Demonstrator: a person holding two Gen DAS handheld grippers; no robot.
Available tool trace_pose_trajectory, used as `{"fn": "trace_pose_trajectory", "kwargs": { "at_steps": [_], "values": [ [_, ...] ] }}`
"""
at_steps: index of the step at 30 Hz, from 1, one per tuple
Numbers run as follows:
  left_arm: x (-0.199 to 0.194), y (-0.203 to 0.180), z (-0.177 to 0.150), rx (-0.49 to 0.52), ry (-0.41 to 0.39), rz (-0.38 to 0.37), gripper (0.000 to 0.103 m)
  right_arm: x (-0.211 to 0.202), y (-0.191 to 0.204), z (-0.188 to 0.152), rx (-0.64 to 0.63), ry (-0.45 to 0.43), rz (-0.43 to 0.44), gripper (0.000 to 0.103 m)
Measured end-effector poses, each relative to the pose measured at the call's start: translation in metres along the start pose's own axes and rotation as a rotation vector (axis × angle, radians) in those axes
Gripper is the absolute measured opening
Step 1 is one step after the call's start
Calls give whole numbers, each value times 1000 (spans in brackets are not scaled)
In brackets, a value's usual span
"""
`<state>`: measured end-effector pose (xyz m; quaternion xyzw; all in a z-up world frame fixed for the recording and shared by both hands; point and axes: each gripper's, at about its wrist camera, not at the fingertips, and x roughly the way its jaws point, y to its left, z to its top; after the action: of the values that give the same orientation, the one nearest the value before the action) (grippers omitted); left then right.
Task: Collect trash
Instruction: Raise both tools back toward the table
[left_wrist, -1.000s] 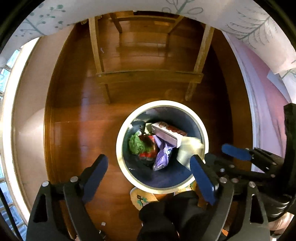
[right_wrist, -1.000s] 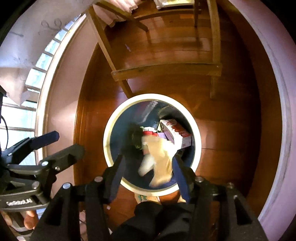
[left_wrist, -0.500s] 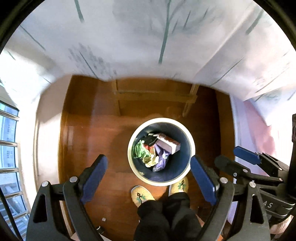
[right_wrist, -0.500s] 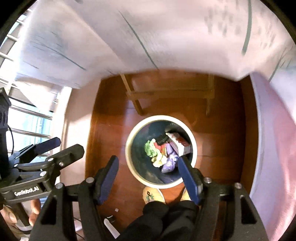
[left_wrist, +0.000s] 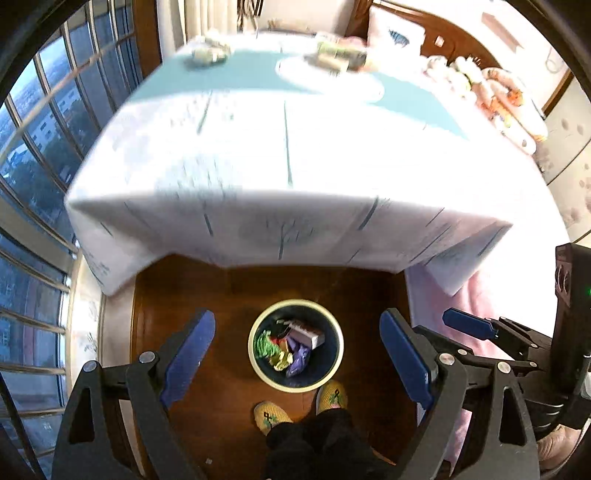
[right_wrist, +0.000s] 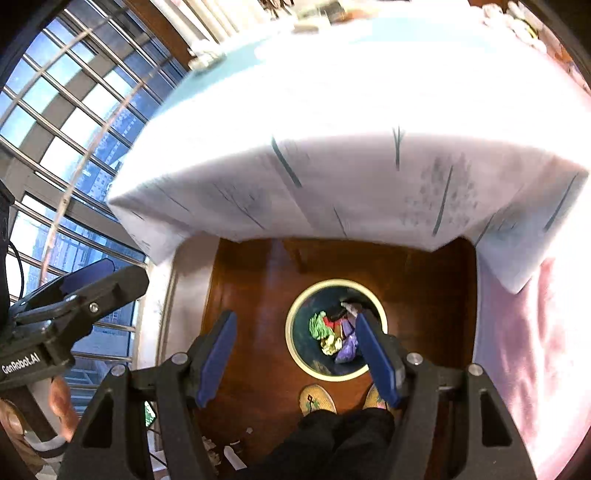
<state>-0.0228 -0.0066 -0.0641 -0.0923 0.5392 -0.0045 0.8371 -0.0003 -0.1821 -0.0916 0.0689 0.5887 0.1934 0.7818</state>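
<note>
With both the left hand-held gripper (left_wrist: 297, 352) and the right hand-held gripper (right_wrist: 295, 354) spread and empty, a hasty, blurred reach could knock the wrappers (left_wrist: 334, 55) off the table (left_wrist: 280, 155) instead of landing them in the bin (left_wrist: 295, 343).

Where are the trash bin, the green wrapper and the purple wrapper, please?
trash bin (left_wrist: 255, 363): left wrist view, on its pale rim.
green wrapper (left_wrist: 263, 343): left wrist view, on its crumpled middle.
purple wrapper (right_wrist: 346, 350): right wrist view, on its lower part.
</note>
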Motion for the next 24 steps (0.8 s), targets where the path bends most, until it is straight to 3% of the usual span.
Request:
{"fn": "trace_pose_trajectory", "kwargs": {
  "at_steps": [12, 24],
  "values": [
    [-107, -5, 55, 55, -179, 21, 90, -100, 46, 49, -73, -178, -62, 67],
    [-134, 1, 126, 77, -264, 12, 90, -150, 66, 122, -114, -363, -103, 67]
  ]
}}
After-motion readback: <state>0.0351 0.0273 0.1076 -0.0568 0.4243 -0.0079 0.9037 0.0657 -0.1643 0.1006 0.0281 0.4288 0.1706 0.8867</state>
